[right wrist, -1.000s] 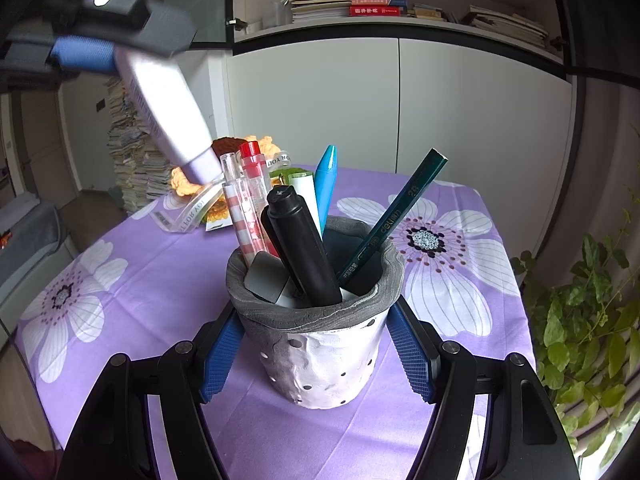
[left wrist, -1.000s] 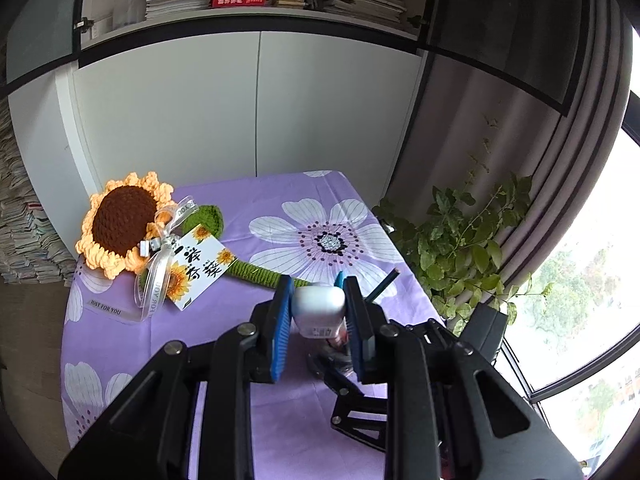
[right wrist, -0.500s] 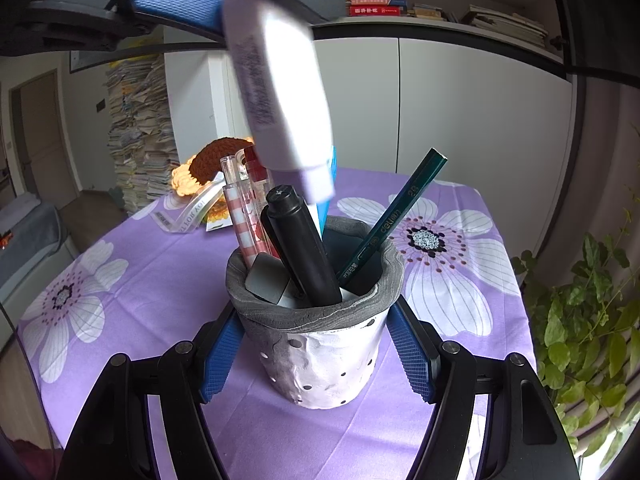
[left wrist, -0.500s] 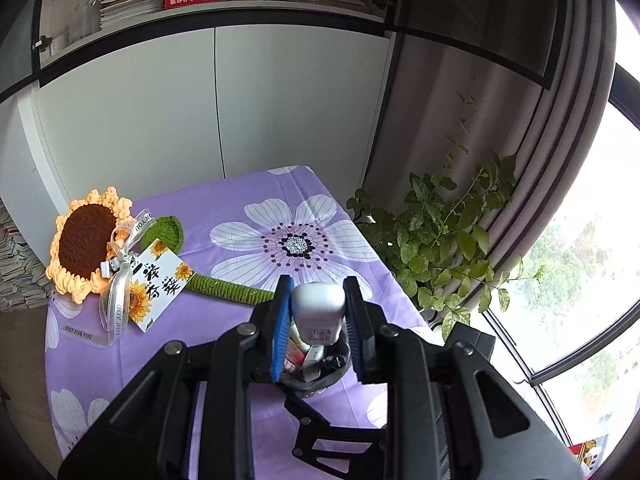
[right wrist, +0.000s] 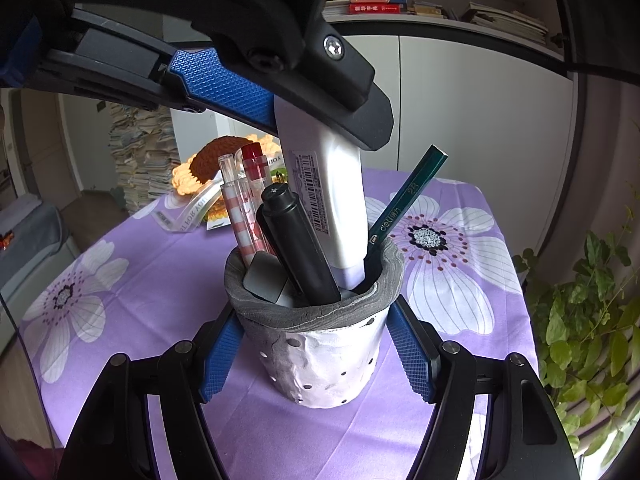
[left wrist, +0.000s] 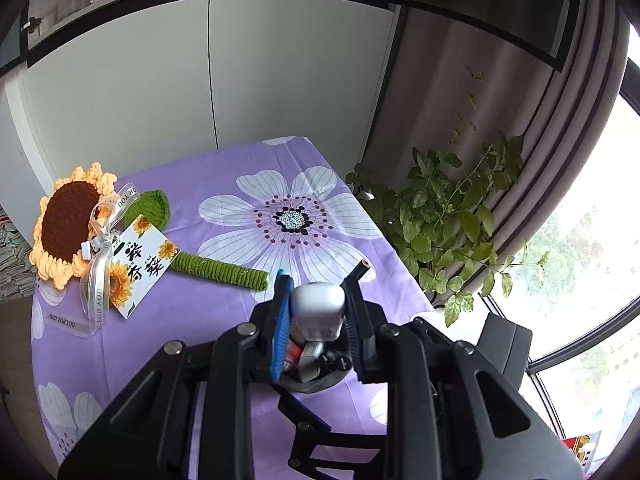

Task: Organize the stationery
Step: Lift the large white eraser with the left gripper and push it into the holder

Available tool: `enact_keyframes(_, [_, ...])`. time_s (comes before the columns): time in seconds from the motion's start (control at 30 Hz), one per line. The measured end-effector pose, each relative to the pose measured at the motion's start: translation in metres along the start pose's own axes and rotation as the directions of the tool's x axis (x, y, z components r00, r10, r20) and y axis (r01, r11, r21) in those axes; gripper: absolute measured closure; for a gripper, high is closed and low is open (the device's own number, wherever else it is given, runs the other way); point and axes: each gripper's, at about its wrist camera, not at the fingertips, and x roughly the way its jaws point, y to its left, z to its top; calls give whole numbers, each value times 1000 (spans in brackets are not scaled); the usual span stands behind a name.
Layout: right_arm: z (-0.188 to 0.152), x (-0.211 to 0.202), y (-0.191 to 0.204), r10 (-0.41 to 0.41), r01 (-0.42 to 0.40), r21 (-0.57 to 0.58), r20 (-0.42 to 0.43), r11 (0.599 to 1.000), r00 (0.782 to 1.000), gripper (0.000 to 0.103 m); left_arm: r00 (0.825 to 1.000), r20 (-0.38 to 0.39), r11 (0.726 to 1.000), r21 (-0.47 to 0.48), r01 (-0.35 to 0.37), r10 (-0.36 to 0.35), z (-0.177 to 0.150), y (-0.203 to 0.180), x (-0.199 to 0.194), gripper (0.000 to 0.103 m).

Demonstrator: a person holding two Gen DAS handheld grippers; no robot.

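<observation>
Already crowded, the pen holder (right wrist: 316,344) clamped by the right gripper (right wrist: 316,356) receives a white tube (right wrist: 332,200) gripped by the left gripper (left wrist: 318,312); pressing on could jam it against the black marker (right wrist: 298,248) and green pencil (right wrist: 404,200).

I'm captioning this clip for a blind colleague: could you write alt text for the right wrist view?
The left gripper lowers a white correction-tape case into a grey-rimmed pen holder, which the right gripper clamps on a purple floral tablecloth. A black marker and green pencil already stand inside.

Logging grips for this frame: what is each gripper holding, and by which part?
Left gripper clamps the white correction-tape case by its upper end; right gripper grips the pen pot by its sides.
</observation>
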Motion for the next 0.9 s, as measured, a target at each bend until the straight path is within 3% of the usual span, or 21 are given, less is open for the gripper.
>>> enact_keyframes(0.33, [0, 0, 0, 2, -2, 2, 0, 1000, 1000, 32, 1000, -17, 1000, -24, 20, -20, 1, 2, 0, 68])
enact_keyframes(0.9, [0, 1, -1, -1, 1, 1, 0, 1000, 1000, 31, 1000, 6, 1000, -13, -2, 2, -2, 4, -2, 68])
